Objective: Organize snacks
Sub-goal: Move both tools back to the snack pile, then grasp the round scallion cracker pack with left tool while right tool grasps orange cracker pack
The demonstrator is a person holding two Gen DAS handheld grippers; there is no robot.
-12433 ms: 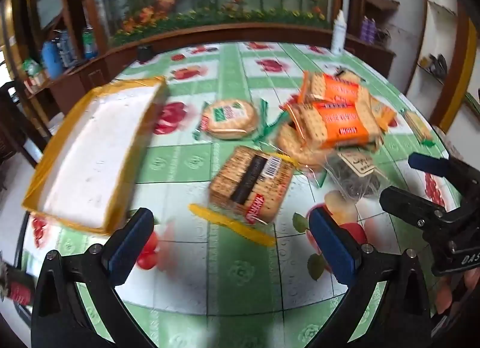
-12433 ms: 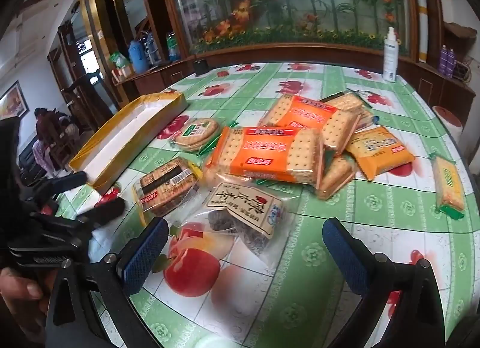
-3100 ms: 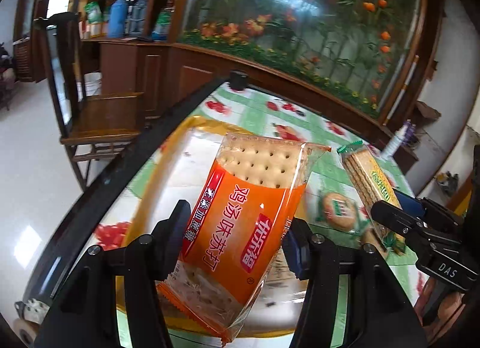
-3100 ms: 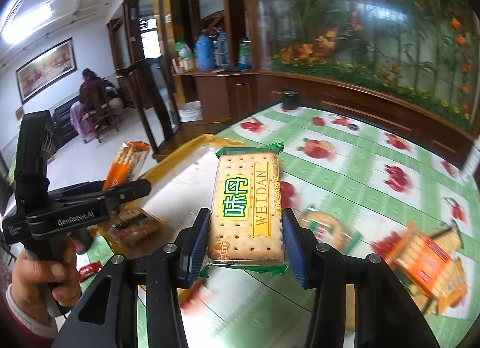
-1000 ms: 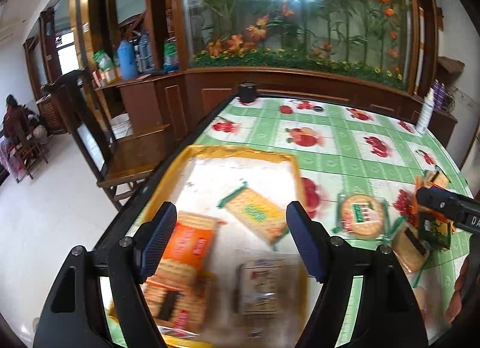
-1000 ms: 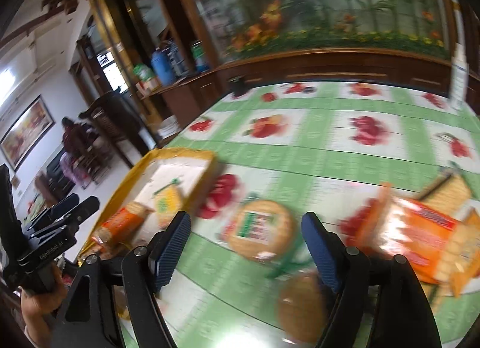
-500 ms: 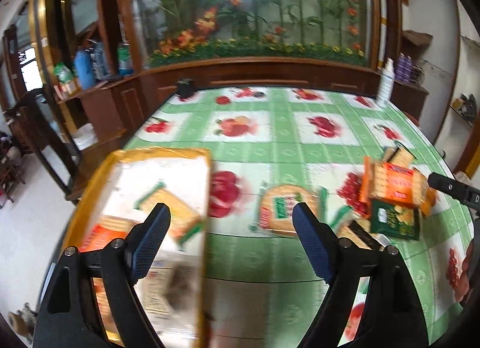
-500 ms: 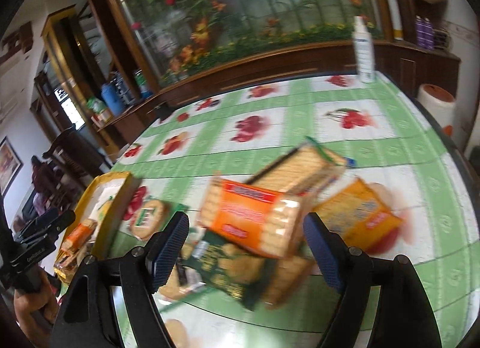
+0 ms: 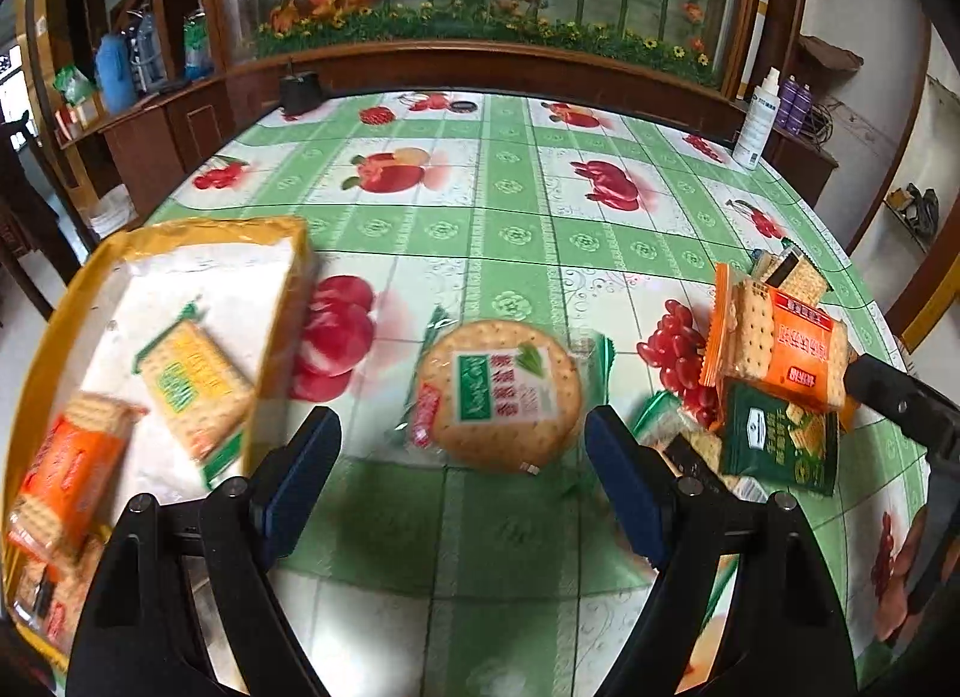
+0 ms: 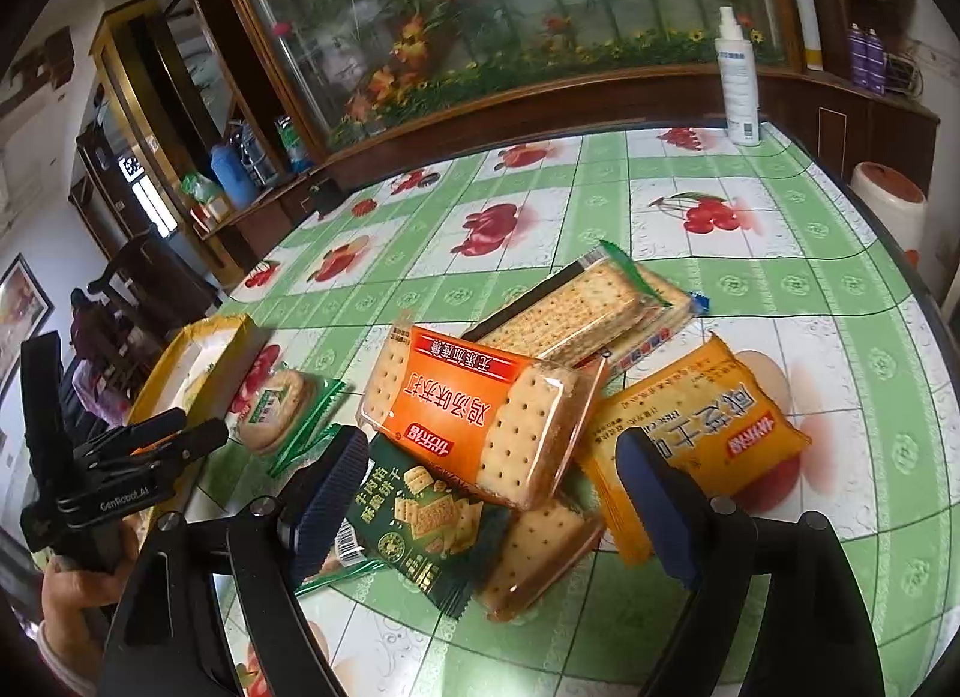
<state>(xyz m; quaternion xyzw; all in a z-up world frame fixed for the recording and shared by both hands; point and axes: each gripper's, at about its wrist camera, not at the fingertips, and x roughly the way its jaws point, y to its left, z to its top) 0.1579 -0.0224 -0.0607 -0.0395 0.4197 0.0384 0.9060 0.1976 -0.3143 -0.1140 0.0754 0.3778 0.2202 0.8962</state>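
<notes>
My left gripper (image 9: pixel 462 457) is open and empty, just in front of a round cracker pack (image 9: pixel 501 394) lying on the table. The yellow tray (image 9: pixel 282 331) at the left holds a green-edged cracker pack (image 9: pixel 192 382), an orange cracker pack (image 9: pixel 69 481) and another pack below it. My right gripper (image 10: pixel 495 493) is open and empty over a pile of snacks: an orange cracker pack (image 10: pixel 474 412), a dark green packet (image 10: pixel 414 523), a yellow packet (image 10: pixel 696 433) and a long cracker pack (image 10: pixel 576 307). The left gripper also shows in the right wrist view (image 10: pixel 150 439).
A white spray bottle (image 10: pixel 739 81) stands at the table's far edge. A wooden cabinet ledge and a planter with flowers run behind the table. The round table's edge (image 10: pixel 900 253) curves close on the right. A chair and a seated person (image 10: pixel 90 337) are at the far left.
Both grippers have swung right, away from the tray toward the loose snacks. The left one has come down close to the round cracker pack; the right one has closed in on the pile.
</notes>
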